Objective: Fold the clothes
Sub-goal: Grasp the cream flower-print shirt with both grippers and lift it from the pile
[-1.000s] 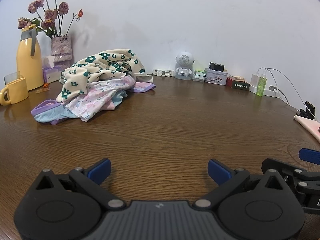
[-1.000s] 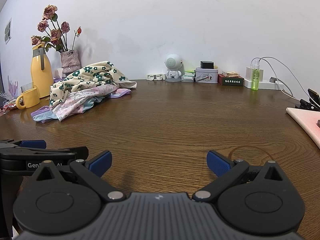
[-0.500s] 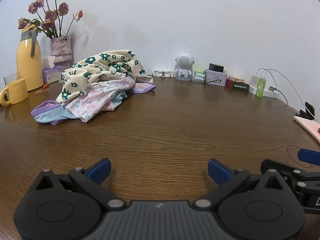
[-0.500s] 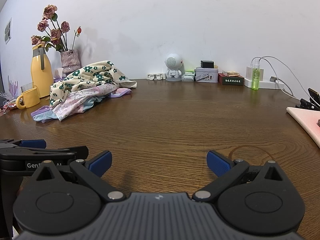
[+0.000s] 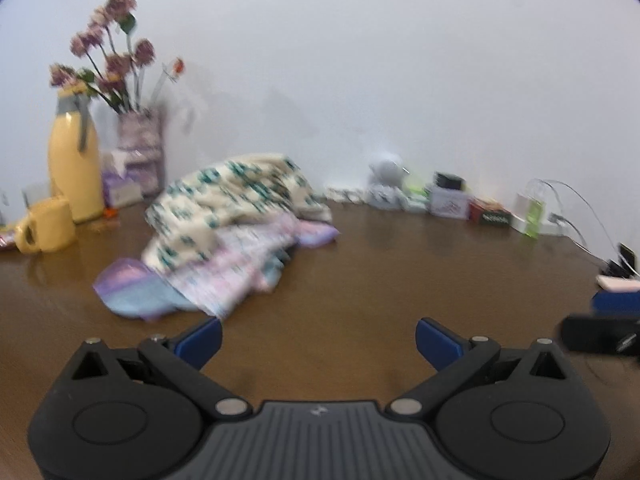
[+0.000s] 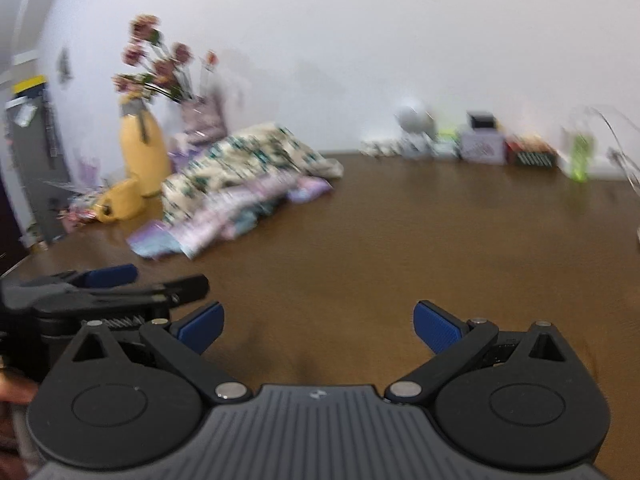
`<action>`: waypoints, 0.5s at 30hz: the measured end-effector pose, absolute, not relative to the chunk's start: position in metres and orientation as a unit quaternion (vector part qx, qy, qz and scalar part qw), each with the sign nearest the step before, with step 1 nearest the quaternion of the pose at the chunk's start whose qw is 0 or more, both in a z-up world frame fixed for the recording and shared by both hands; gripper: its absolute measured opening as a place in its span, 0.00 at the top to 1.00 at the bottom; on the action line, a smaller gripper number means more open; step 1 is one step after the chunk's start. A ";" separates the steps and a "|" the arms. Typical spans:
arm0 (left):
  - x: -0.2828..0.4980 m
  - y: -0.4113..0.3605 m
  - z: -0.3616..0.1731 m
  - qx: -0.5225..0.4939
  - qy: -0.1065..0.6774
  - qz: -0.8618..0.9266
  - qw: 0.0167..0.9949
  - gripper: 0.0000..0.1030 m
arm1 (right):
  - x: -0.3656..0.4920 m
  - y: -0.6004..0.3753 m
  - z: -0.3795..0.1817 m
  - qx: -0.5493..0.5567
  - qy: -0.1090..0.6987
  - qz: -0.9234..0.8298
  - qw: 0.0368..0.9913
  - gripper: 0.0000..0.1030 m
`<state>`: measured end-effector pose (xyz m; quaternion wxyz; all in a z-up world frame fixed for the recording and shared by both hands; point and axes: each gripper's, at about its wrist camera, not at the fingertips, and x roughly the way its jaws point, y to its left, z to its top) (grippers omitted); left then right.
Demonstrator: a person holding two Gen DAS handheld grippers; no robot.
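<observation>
My left gripper (image 5: 318, 338) and right gripper (image 6: 318, 326) hover with jaws spread wide, holding nothing, above the wooden table (image 5: 400, 264). The heap of clothes (image 5: 228, 236) lies well ahead to my left, near the yellow flask (image 5: 74, 172)

clothes pile (image 5: 236, 236) — blurred | shelf items (image 6: 480, 144) — unreadable

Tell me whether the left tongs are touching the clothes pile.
Apart. In the left wrist view the left tongs stand open with bare brown table between their blue pads and the clothes pile.
</observation>
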<state>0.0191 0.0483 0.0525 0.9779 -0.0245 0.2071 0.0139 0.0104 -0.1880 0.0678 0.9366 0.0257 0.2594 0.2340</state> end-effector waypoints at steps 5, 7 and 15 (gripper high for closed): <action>0.051 0.091 0.076 -0.024 0.182 0.060 0.981 0.00 | 0.041 -0.162 0.121 -0.045 0.211 0.270 0.938 0.00; 0.071 0.113 0.084 -0.027 0.179 0.083 0.980 0.00 | 0.060 -0.144 0.135 -0.090 0.193 0.268 0.940 0.00; 0.153 0.183 0.080 -0.050 0.235 0.131 0.962 0.04 | 0.196 -0.060 0.131 -0.170 0.204 0.237 0.934 0.00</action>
